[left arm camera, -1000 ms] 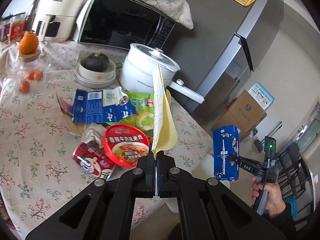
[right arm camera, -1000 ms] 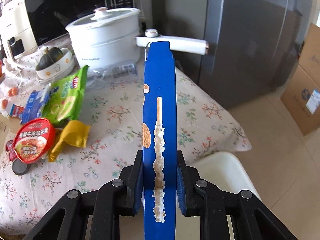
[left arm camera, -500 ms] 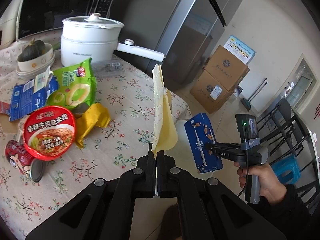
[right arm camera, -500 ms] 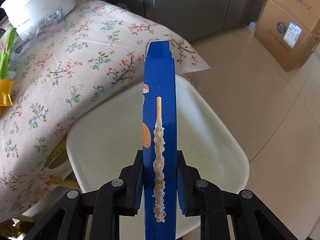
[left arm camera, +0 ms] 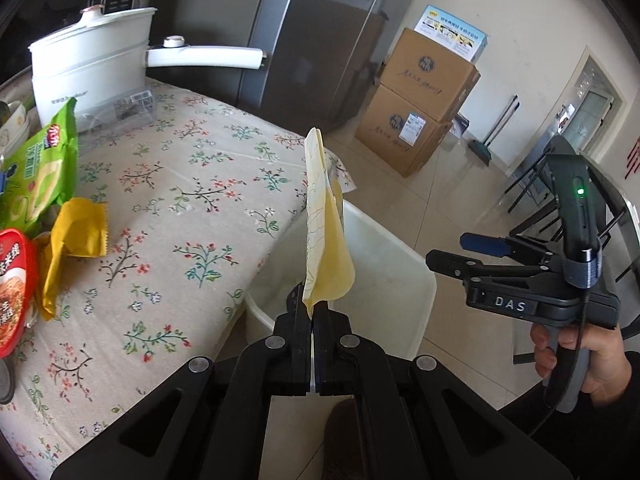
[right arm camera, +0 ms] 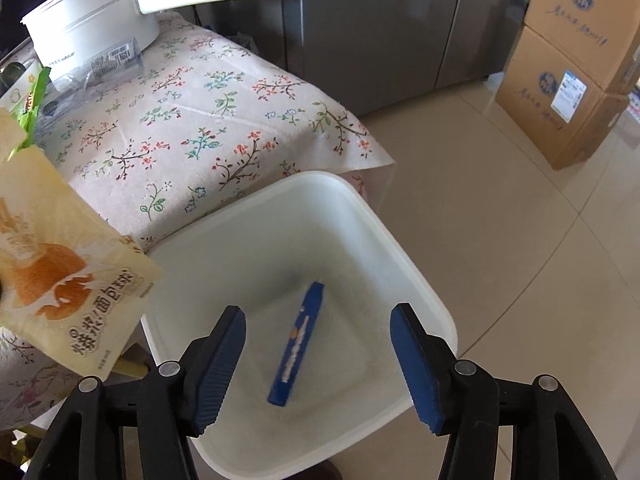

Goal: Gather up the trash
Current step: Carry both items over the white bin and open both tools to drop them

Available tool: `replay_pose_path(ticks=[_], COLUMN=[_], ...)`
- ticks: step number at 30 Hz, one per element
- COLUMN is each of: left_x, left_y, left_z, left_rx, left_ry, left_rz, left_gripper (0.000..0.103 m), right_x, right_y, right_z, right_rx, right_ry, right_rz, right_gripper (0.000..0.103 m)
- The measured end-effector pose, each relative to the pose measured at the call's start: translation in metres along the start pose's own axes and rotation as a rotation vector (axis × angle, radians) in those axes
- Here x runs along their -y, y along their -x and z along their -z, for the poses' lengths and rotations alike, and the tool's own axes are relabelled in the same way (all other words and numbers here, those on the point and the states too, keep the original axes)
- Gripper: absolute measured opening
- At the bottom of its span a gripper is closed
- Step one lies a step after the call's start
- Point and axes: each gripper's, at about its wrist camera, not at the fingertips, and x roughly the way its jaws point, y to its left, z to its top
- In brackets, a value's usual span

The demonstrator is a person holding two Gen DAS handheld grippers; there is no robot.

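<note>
while opening, right gripper (right arm camera: 318, 354) hangs over blue box (right arm camera: 298, 350).

Floral-clothed table (left arm camera: 192, 184) bears white pot (left arm camera: 88, 64) and wrappers (left arm camera: 76, 236); bin (right arm camera: 400, 248) on floor (right arm camera: 520, 240).

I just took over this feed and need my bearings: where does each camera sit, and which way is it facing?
Left wrist: on the left gripper, looking along its shut fingers, which pinch a yellow wrapper, across the table's corner to the white bin; the right gripper and the hand holding it show.
Right wrist: on the right gripper, aimed steeply down into the bin; its jaws are opening, the blue box below them inside the bin.
Shared: bin, yellow wrapper, floral tablecloth, white pot.
</note>
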Motion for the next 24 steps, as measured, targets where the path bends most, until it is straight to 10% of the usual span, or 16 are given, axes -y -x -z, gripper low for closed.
replay_pose_path(ticks=[13,16,18,24], left_x=[0.004,-0.004,-0.01,-0.026], left_y=[-0.034,-0.026,-0.016,0.019], left_z=[-0.009,-0.01,-0.01,-0.008], left_rx=[-0.029,-0.029,-0.005,0.035], left_ry=[-0.022,-0.011,-0.009,-0.007], left_rz=[0.005,-0.011,-0.037,-0.089], left_gripper=[0.002,0.019,0.055,0.068], right_x=[0.026,0.032,0.033,0.028], right_y=[0.019,0.022,0.024,0.033], right_z=[0.011,0.012,0.011,0.008], right_rx=[0.024,0.027,0.031,0.056], right_ry=[-0.023,-0.046,-0.052,-0.048], right_rz=[0.065,0.066,0.066,0.064], right_gripper=[0.069,0.071,0.071,0.073])
